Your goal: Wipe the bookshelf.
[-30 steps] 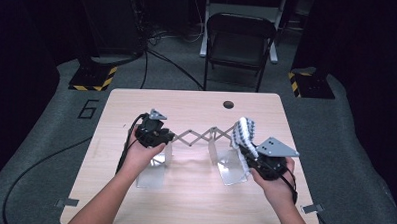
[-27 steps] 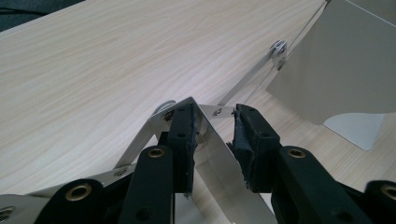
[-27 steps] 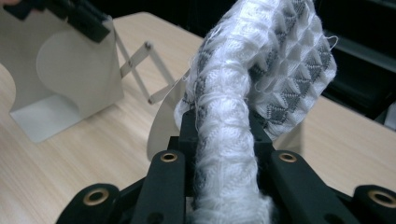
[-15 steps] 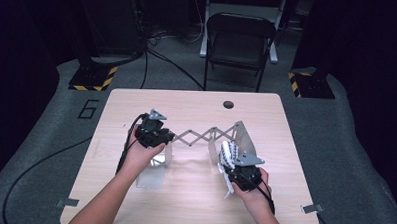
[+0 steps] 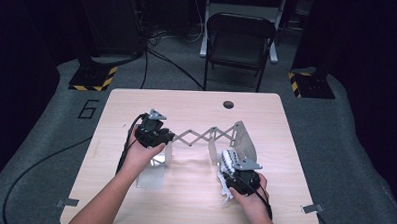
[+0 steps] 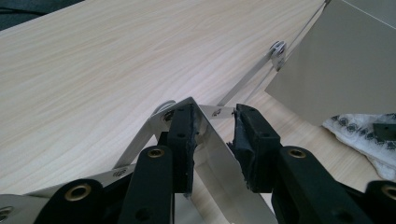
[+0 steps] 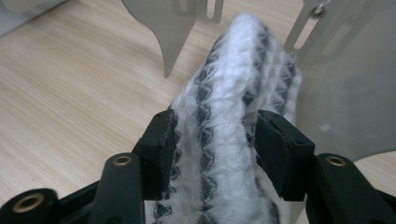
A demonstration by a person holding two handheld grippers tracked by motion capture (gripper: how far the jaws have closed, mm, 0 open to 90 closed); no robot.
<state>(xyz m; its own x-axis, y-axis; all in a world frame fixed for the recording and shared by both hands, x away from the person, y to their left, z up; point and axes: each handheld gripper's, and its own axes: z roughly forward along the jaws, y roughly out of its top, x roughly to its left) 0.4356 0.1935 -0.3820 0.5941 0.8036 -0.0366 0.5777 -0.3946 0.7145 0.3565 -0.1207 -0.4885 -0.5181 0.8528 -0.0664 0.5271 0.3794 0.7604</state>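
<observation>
Right gripper view — knitted cloth (image 7: 224, 140) pinched between the jaws, beside metal plate (image 7: 345, 107)

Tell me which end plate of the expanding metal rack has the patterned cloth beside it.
The right end plate, by the right gripper clamping the cloth; the left gripper holds the other.

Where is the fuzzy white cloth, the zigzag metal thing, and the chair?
Fuzzy white cloth (image 7: 229, 126), right gripper view, its middle between the jaws.
Zigzag metal thing (image 5: 199, 137), high view, its crossed bars.
Chair (image 5: 237, 47), high view, its seat.

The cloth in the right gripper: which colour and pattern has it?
The cloth is white with dark grey diamond rows; the right gripper view shows it best.
</observation>
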